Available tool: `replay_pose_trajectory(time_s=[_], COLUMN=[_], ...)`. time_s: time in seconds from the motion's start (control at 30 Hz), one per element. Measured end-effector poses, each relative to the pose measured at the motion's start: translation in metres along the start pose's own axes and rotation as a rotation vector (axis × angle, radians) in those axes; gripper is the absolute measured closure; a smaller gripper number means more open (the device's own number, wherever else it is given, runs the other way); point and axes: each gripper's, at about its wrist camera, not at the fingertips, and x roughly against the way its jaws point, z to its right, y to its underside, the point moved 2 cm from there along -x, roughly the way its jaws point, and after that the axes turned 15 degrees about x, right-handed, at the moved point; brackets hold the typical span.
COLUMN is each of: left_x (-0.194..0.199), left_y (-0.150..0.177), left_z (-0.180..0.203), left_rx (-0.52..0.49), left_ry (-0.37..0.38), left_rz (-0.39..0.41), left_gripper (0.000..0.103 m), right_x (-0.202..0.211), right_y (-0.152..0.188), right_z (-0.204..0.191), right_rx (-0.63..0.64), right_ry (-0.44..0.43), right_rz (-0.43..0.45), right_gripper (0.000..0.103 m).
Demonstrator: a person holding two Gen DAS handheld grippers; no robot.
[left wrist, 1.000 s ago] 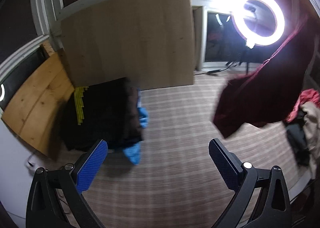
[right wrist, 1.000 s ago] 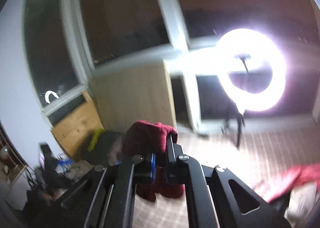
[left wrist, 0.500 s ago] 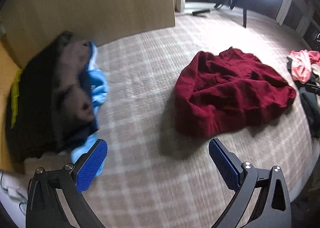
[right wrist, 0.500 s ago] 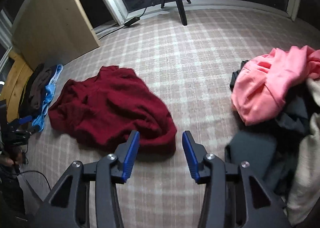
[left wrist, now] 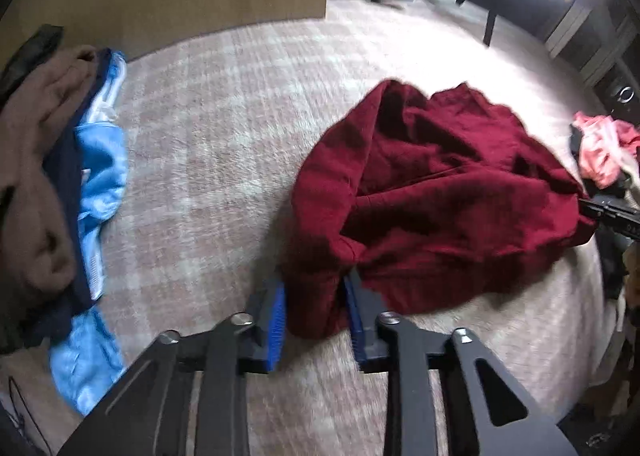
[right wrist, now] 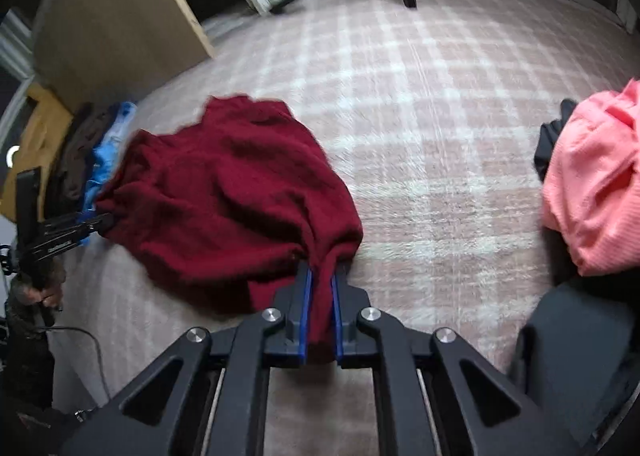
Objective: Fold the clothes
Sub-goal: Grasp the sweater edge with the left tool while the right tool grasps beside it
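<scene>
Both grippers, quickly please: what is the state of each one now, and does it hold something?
Left gripper: jaws closed on an edge of the dark red garment.
Right gripper: jaws closed on another edge of the same garment.

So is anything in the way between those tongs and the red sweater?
Nothing visible. Both tongs already grip the dark red sweater: the left tongs are shut on its near edge, the right tongs on another edge. The checked blanket around it is bare; the pink garment lies apart.
</scene>
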Motion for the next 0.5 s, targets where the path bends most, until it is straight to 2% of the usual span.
replay_pose_trajectory(time_s=[0.13,0.2,0.27,0.3,0.37,0.43,0.5], left_x=[0.045,0.059,0.065,0.063,0.059,0.059,0.06], left_y=[0.021,0.031,0.043,0.048,0.057,0.057,0.055], left_z=[-0.013,-0.02,-0.031,-0.036,-0.046,-0.043,-0.034], left_rx=[-0.008,-0.033,-0.062,-0.065,-0.069,-0.045,-0.039], left_ry=[0.048,0.01,-0.084,-0.131,-0.226,-0.177,-0.126], left_rz=[0.044,0.057,0.065,0.055,0.035,0.023,0.022], left_gripper=[0.09,0.087,0.083,0.074,0.066,0.066,0.065], right_x=[0.021,0.031,0.042,0.047,0.057,0.065,0.061], right_y=[0.013,0.019,0.026,0.029,0.03,0.01,-0.016], right_z=[-0.011,-0.016,-0.022,-0.024,-0.028,-0.026,-0.033], right_rx=[0.024,0.036,0.049,0.055,0.063,0.062,0.111], right_ry=[0.001,0.002,0.003,0.003,0.006,0.012,0.012], right_rz=[-0.015,-0.023,-0.031,-0.035,-0.026,0.039,0.084], right_gripper=[0.095,0.092,0.076,0.073,0.066,0.055,0.051])
